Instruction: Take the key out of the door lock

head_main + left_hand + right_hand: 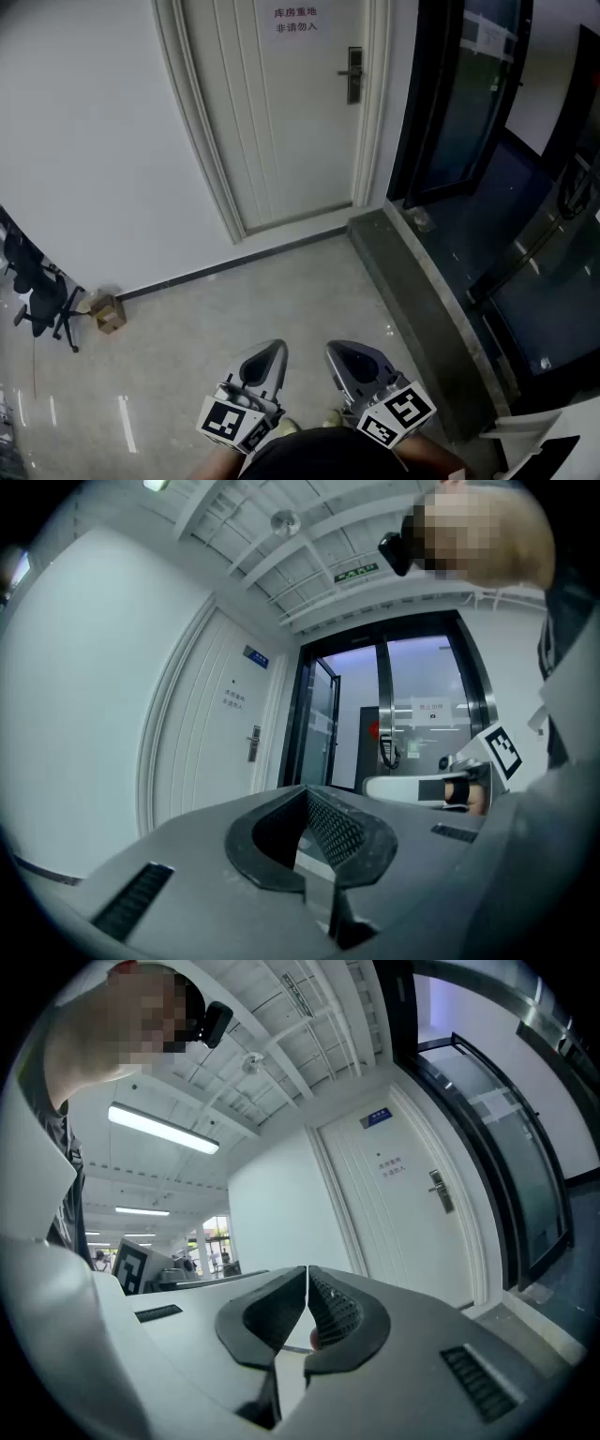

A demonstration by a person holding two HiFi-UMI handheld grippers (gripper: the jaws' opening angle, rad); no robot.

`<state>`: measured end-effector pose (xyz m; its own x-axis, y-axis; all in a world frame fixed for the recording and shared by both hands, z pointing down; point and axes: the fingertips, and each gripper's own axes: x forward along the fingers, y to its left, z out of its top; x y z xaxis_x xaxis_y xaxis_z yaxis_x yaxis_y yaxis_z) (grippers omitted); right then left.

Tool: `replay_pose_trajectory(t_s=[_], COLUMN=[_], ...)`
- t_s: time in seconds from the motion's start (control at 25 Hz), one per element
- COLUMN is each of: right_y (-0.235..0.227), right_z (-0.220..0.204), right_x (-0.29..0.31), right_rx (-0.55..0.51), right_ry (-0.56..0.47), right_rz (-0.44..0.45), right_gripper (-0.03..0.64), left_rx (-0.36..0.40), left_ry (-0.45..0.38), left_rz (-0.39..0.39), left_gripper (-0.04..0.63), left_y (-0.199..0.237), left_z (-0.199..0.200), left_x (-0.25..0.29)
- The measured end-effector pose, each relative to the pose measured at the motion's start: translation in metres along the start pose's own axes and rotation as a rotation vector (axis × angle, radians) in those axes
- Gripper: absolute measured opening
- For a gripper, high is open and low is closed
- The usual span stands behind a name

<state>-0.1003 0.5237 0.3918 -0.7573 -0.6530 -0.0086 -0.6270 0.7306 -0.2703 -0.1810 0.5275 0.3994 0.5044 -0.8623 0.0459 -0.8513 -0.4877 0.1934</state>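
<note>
A white door [291, 112] stands shut across the tiled floor, with a dark lock plate and lever handle [353, 74] on its right side. The key is too small to make out. The same lock plate [253, 743] shows in the left gripper view and again, as the lock plate [441, 1191], in the right gripper view. My left gripper [272, 359] and right gripper [339, 361] are held low, close to my body and far from the door. Both are shut with nothing between the jaws.
A red-lettered sign [295, 20] hangs on the door. Dark glass doors [469, 103] and a raised stone threshold [422, 300] run along the right. A small cardboard box [108, 313] and an office chair [37, 291] sit by the left wall.
</note>
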Motion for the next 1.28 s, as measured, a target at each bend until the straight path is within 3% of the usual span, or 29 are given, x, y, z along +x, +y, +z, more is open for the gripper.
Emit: replay_pose_trajectory(t_s=[0.36,0.92,1.28], right_y=[-0.058,-0.105,-0.140], right_z=[0.027,0.040,0.039], right_x=[-0.025,-0.057,-0.029], right_rx=[-0.028,-0.013,-0.024], right_ry=[-0.076,-0.114,-0.094], right_rz=[-0.071,-0.127,-0.156], right_gripper=[0.015,0.015,0.015], left_rx=[0.076,0.081,0.059], left_ry=[-0.029,-0.033,-0.032], left_rz=[-0.024,-0.081,-0.116], left_gripper=[0.005,0.005,0.005], left_y=[-0.016,-0.047,-0.024], left_z=[0.008,0.015,0.011], left_x=[0.051,0.100,0.147])
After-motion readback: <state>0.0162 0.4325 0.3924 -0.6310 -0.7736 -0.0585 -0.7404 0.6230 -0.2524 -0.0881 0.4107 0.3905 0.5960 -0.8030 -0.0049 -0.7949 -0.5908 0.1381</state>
